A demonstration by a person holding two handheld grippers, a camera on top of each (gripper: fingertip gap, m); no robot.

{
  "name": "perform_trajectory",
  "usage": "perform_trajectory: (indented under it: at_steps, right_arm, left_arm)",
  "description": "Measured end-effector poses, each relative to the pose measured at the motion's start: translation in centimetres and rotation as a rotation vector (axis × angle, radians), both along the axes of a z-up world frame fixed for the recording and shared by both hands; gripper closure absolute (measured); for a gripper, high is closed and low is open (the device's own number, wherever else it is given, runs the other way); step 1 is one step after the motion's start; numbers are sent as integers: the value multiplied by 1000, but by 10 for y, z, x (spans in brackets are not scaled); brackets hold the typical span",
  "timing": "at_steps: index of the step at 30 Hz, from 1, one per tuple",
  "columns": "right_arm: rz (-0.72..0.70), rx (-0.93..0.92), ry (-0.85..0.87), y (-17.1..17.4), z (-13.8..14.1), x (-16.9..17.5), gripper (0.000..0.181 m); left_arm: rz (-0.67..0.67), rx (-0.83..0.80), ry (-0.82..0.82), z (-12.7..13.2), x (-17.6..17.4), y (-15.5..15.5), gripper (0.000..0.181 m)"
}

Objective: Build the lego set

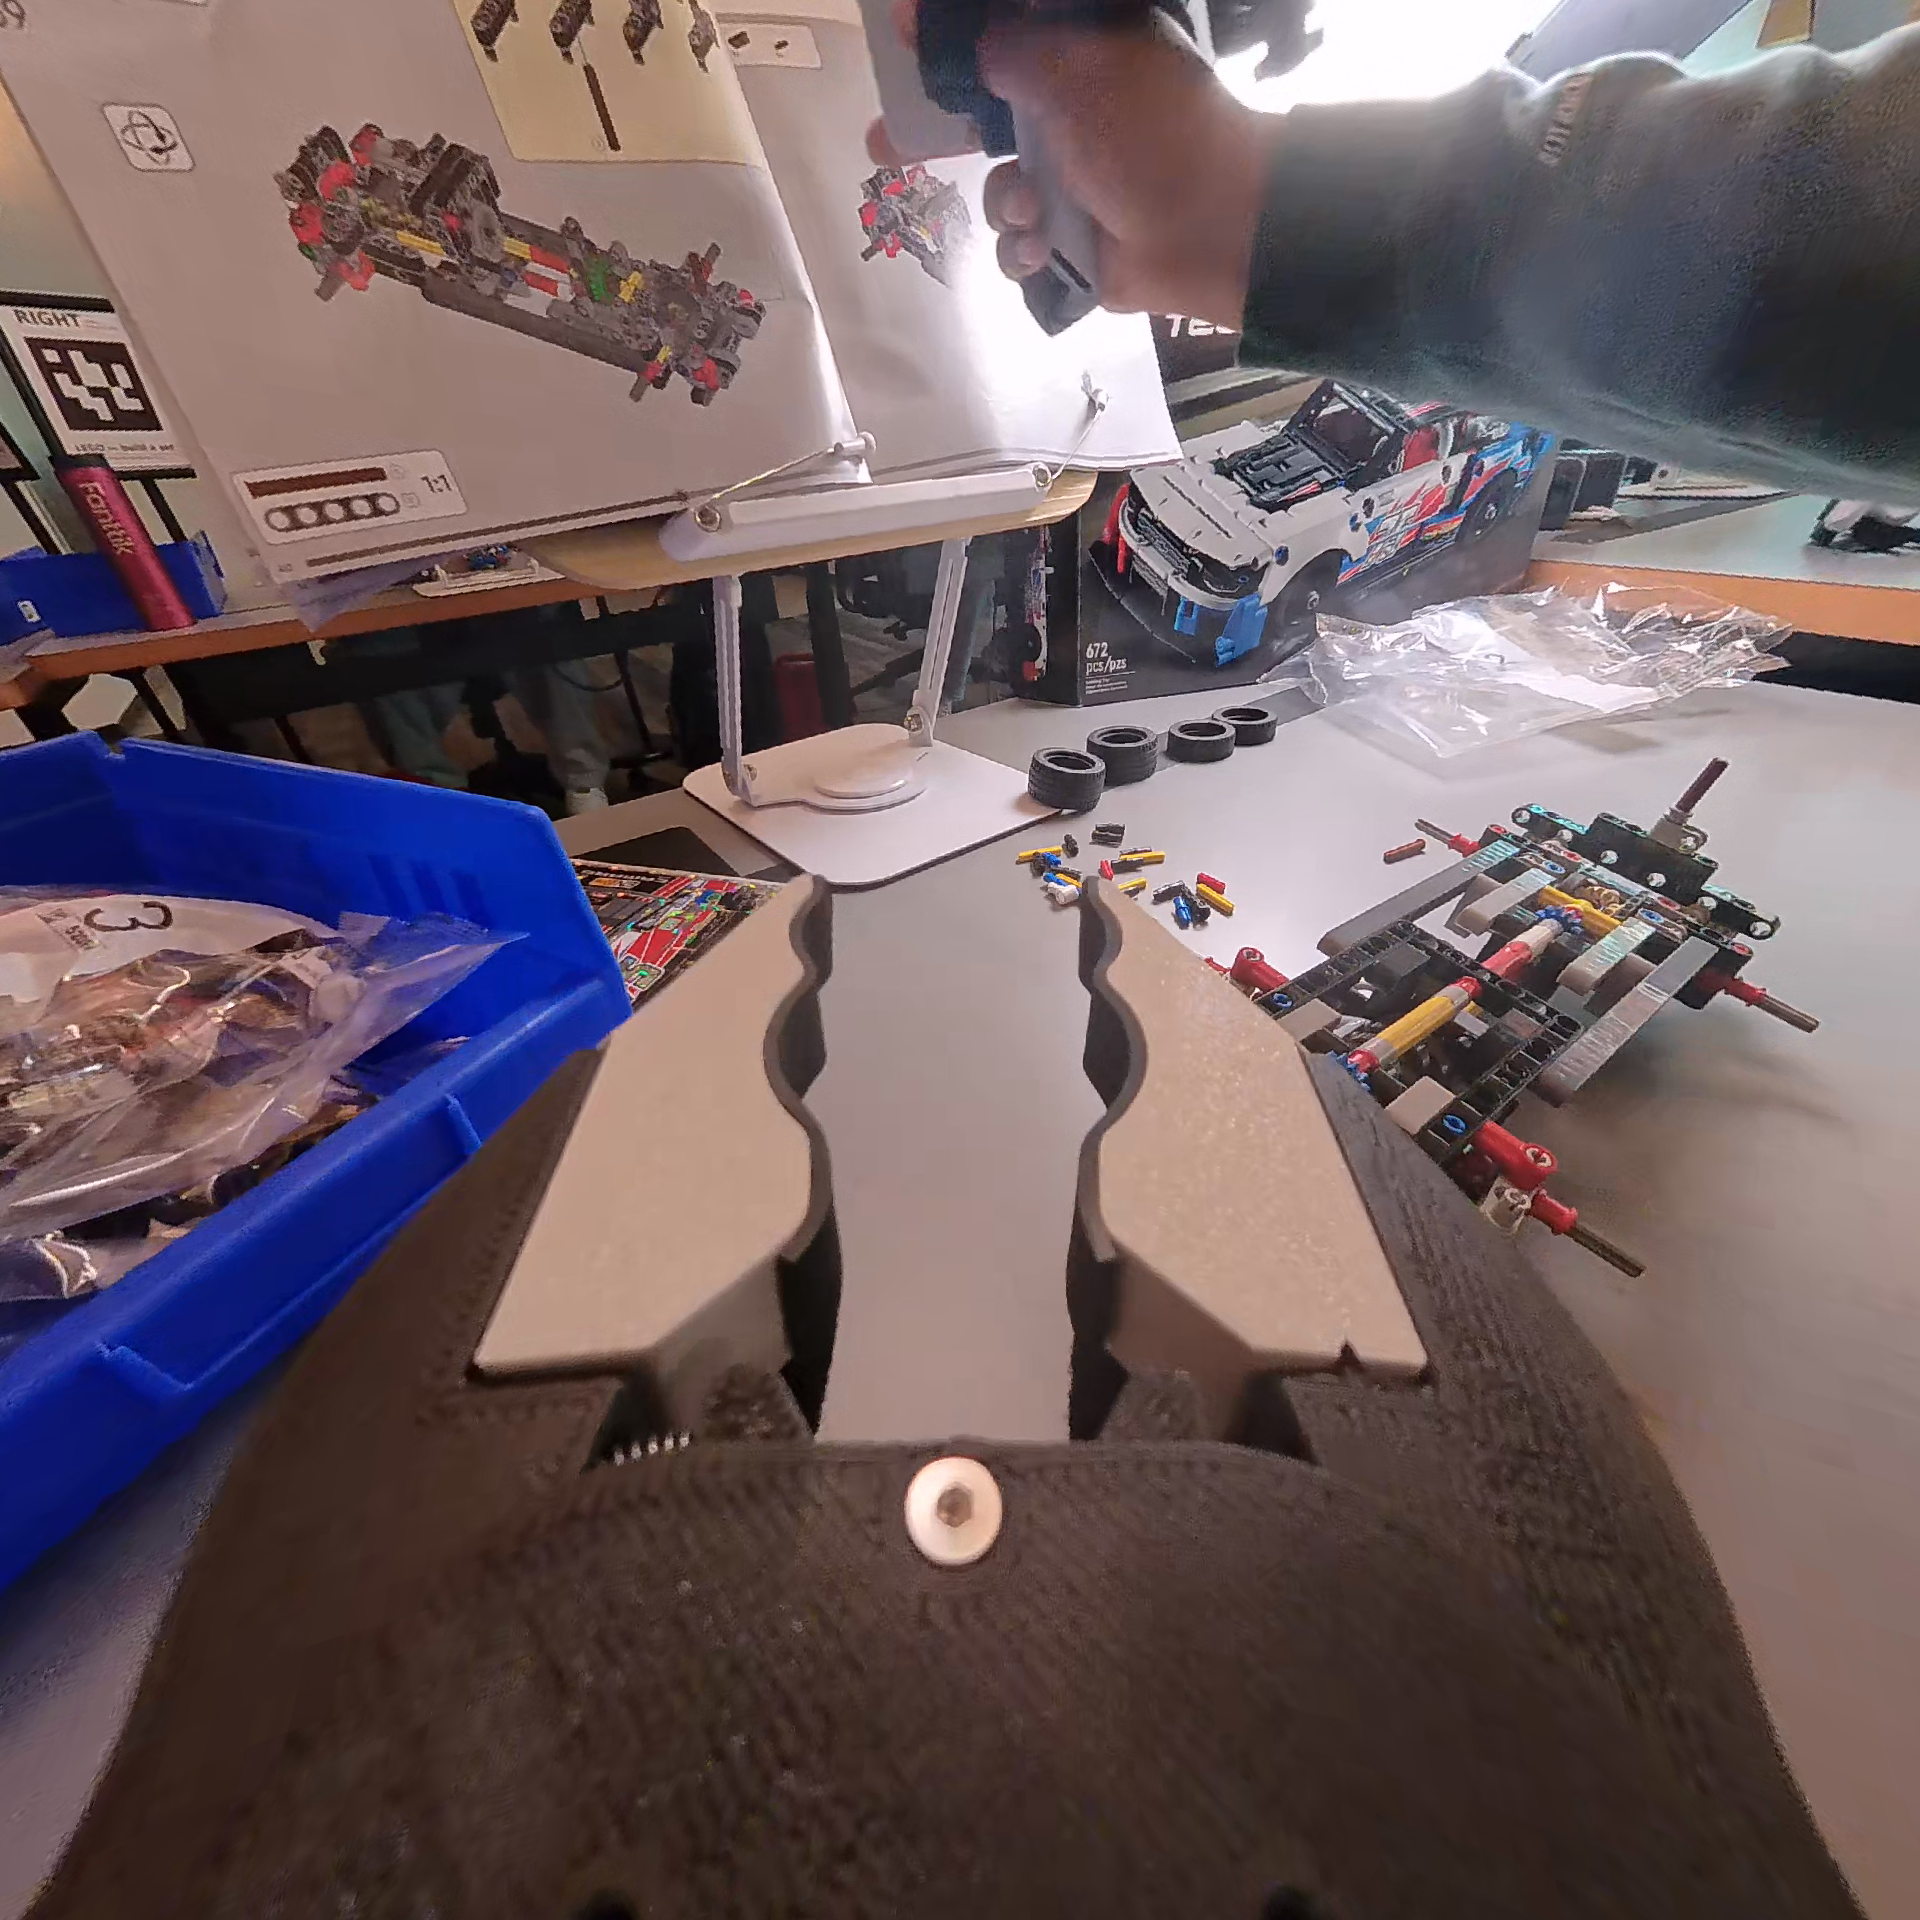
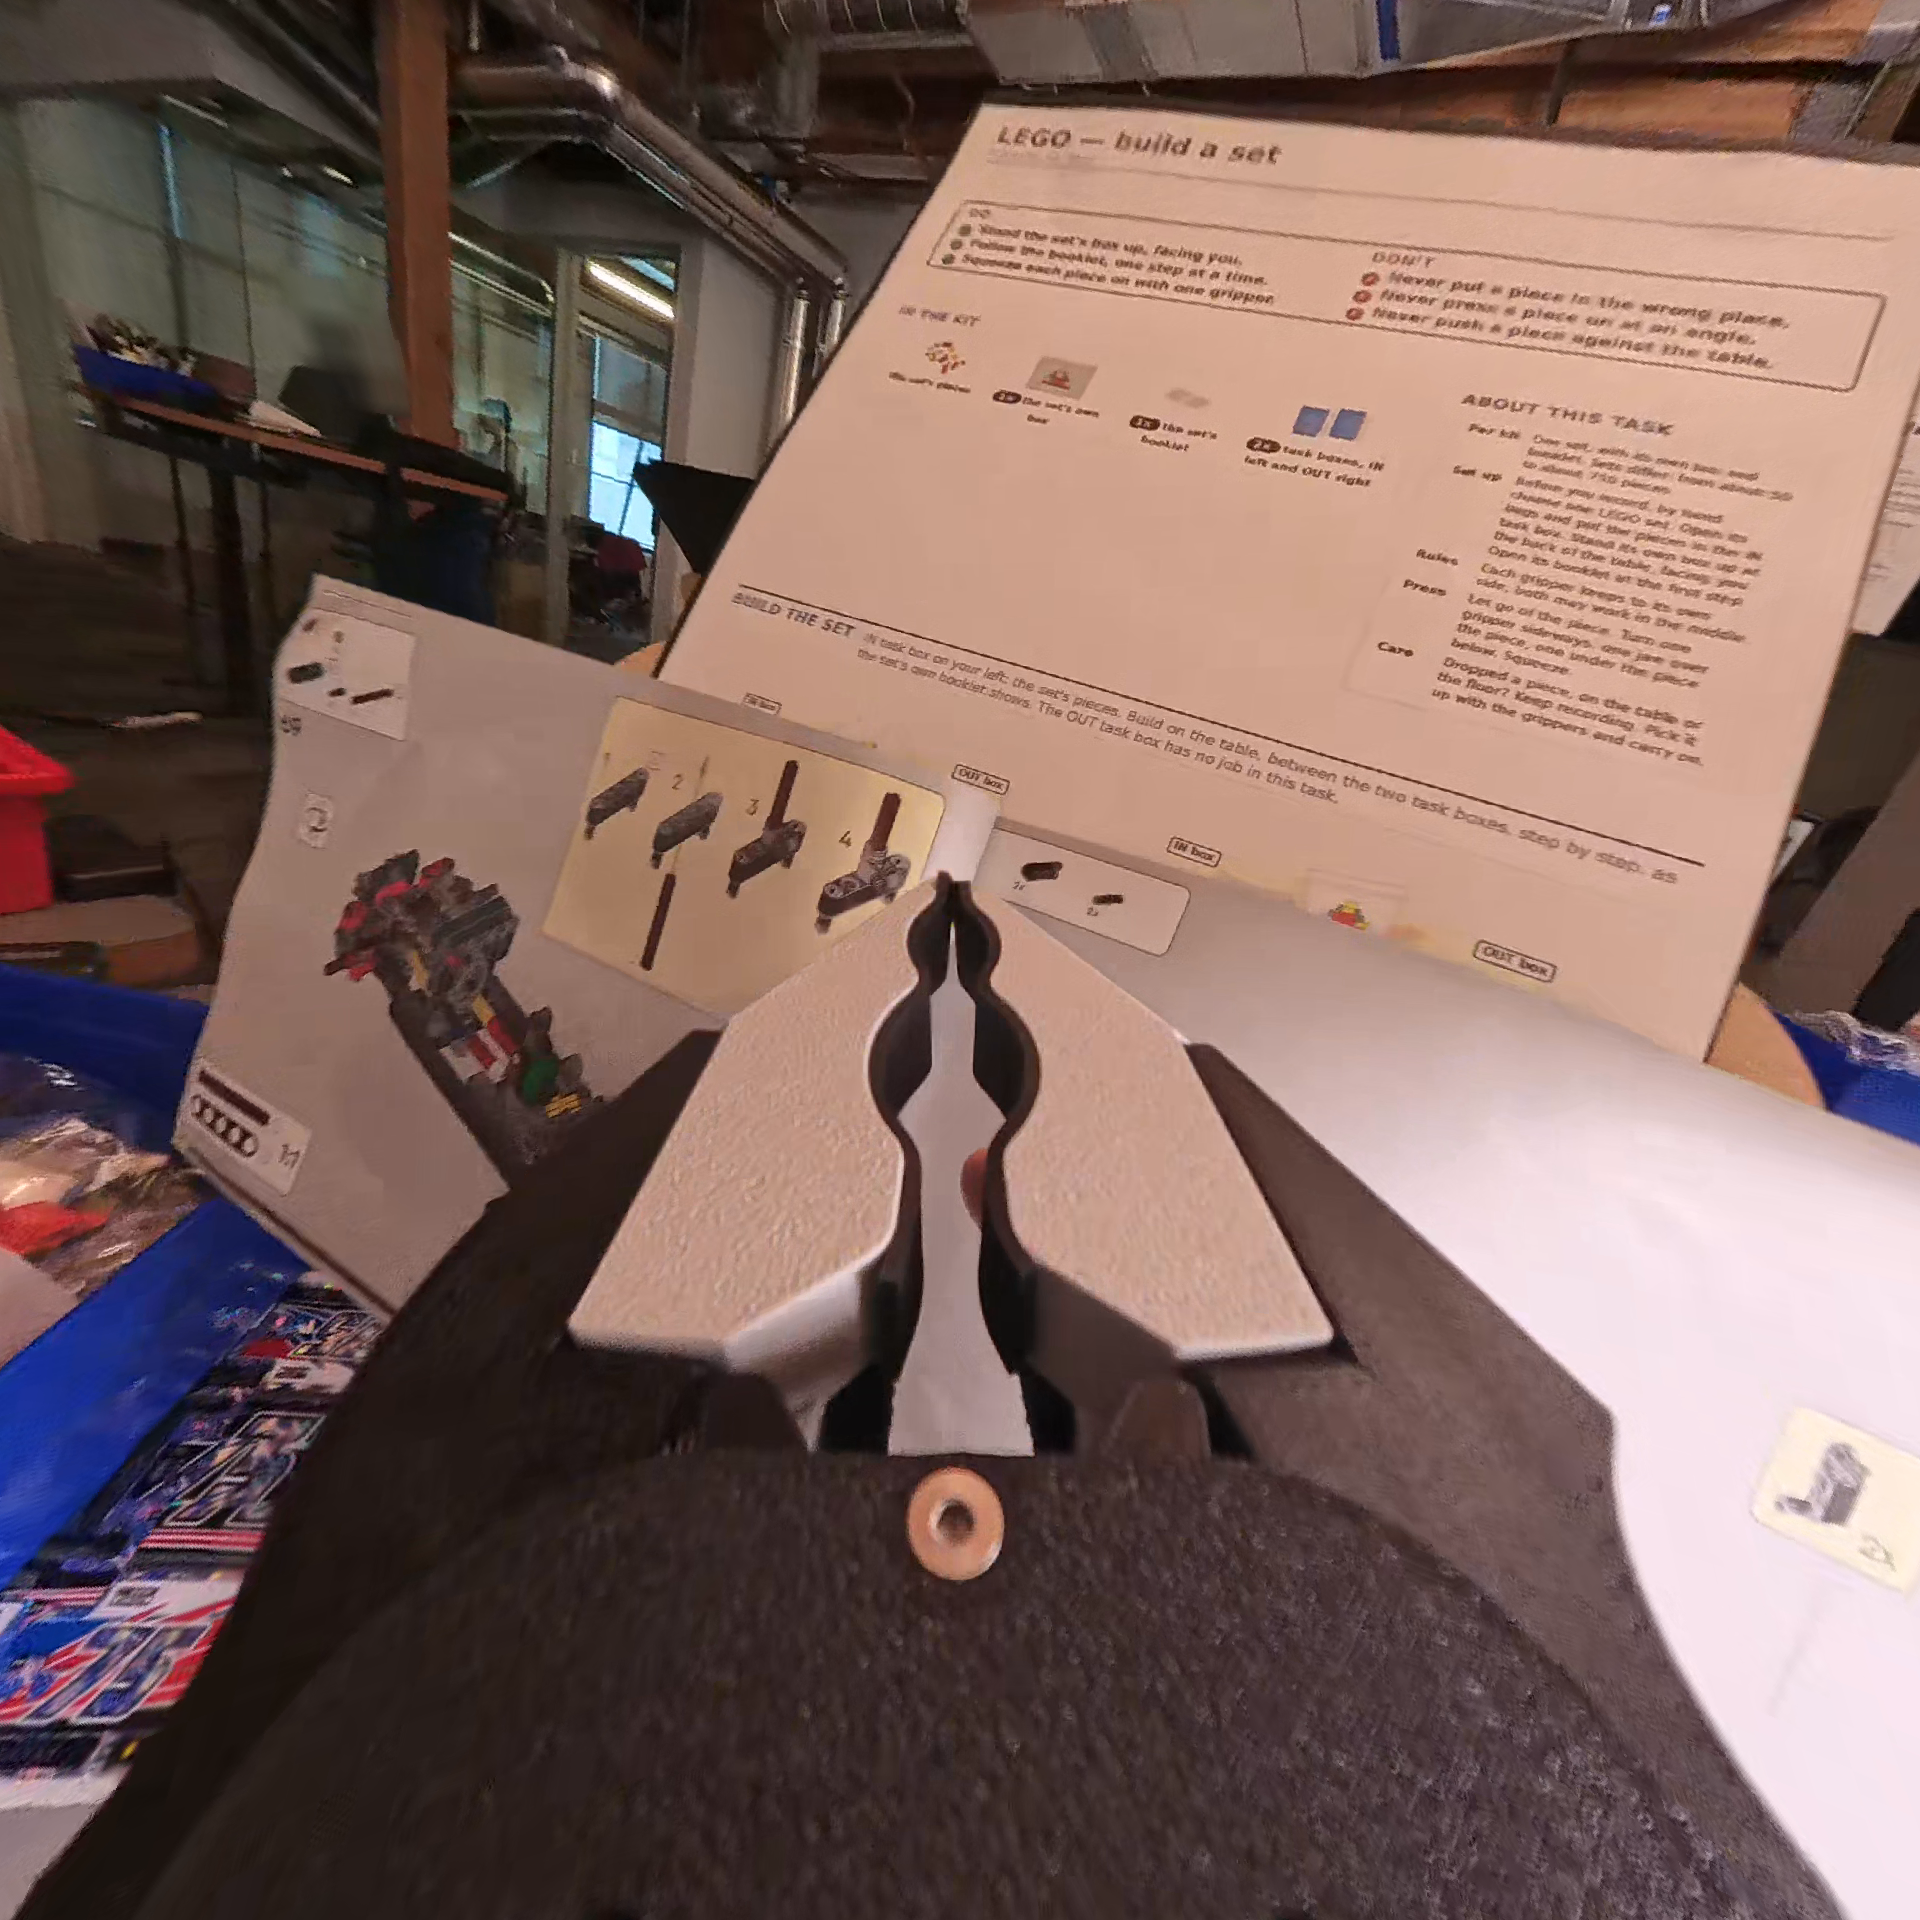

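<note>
The instruction booklet (image 1: 468,260) stands open on a white stand (image 1: 862,790). My right gripper (image 2: 948,891) is shut on the edge of a booklet page (image 2: 1455,1195), which curves up to the right; the left wrist view shows the hand (image 1: 1122,197) holding it at the page. My left gripper (image 1: 951,894) is open and empty, low over the grey table (image 1: 1299,1455). The part-built car chassis (image 1: 1507,987) lies on the table to its right. A small heap of loose pins (image 1: 1132,883) lies just beyond its fingertips.
A blue bin (image 1: 312,1195) with bagged pieces (image 1: 187,1039) sits at the left. A sticker sheet (image 1: 675,914) lies beside it. Several black tyres (image 1: 1153,748), the set's box (image 1: 1299,551) and an empty plastic bag (image 1: 1538,655) are at the back. A printed task card (image 2: 1299,468) stands behind the booklet. Across from one pair of fingers to the other is roughly 40 cm. The printed task card (image 2: 1299,468) is closer to my right gripper, around 15 cm from its tips; the left tips are 55 cm off.
</note>
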State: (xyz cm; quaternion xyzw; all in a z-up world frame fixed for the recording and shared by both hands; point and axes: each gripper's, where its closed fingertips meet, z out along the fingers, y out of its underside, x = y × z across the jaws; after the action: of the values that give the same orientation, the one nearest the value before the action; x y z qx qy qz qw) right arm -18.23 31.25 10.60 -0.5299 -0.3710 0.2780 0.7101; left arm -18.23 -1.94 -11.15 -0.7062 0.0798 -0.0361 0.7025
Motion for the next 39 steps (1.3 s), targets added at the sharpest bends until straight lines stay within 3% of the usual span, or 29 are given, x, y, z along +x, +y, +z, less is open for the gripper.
perform_trajectory:
  at_steps: [6,14,17,19,21,24,27,31,34,39]
  right_arm:
    - [-34,-12,-38,19,-1,-8,181]
    - [-93,-44,-59,38,-7,12,181]
    - [-42,-10,-74,23,-9,16,181]
    - [67,30,-102,-4,-17,16,181]
    - [228,4,-208,-39,-47,16,181]
    - [460,-125,-437,-94,-118,36,177]
    - [500,-179,-666,-115,-190,72,175]
    - [411,-328,-838,-104,-274,112,174]
    - [332,-394,-877,-88,-310,124,173]
    - [349,-447,-902,-82,-329,120,171]
  left_arm:
    - [-13,-10,-12,-1,0,0,135]
    - [-11,-18,-16,-3,-1,0,135]
    - [-7,-19,-10,-3,-2,0,136]
    - [-7,-17,-7,-2,-1,-1,136]
    - [-10,-14,-3,-1,0,-2,136]
    - [-18,-12,-2,0,1,-3,136]
    - [-33,-22,-6,-2,4,-1,136]
    - [-45,-43,0,-7,7,1,137]
    - [-43,-54,6,-11,7,2,138]
    - [-29,-63,6,-13,4,3,139]
